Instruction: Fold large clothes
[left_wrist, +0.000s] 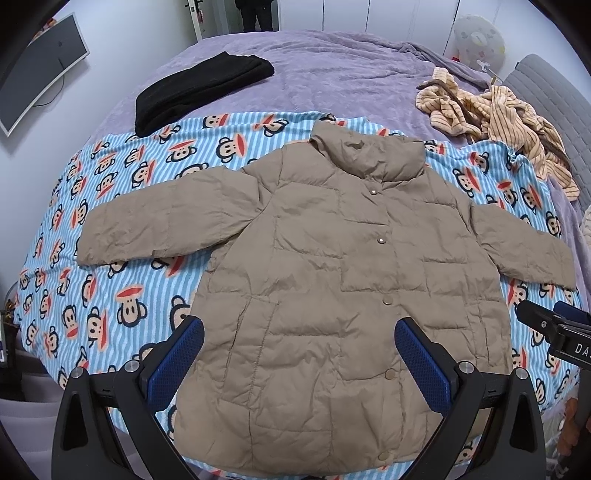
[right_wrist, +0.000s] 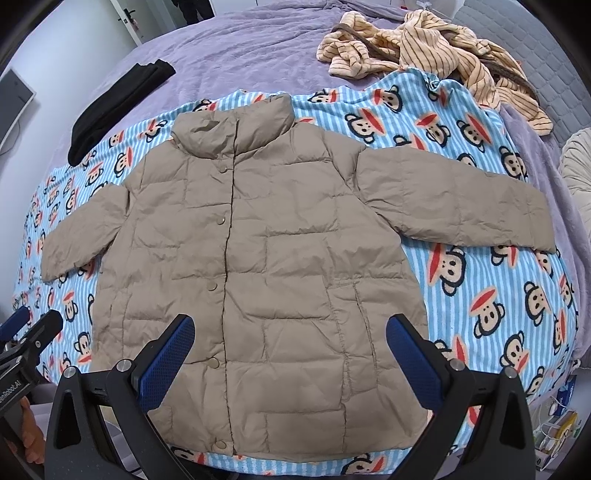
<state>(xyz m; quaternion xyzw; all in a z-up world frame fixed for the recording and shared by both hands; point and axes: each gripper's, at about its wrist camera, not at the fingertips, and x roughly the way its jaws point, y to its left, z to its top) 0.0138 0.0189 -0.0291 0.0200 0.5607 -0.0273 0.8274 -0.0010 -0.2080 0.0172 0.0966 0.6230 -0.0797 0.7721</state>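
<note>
Tan quilted puffer jacket (left_wrist: 332, 280) lies flat, snapped. Left tongs (left_wrist: 299, 360), right tongs (right_wrist: 290, 354) wide open, empty. We pinch sleeve cuffs first, fold inward.

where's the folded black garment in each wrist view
Left wrist: folded black garment upper left, on the purple bedspread beyond the tan puffer jacket.
Right wrist: it sits far left, upper edge.
Shared landmark: the jacket's stand-up collar.
</note>
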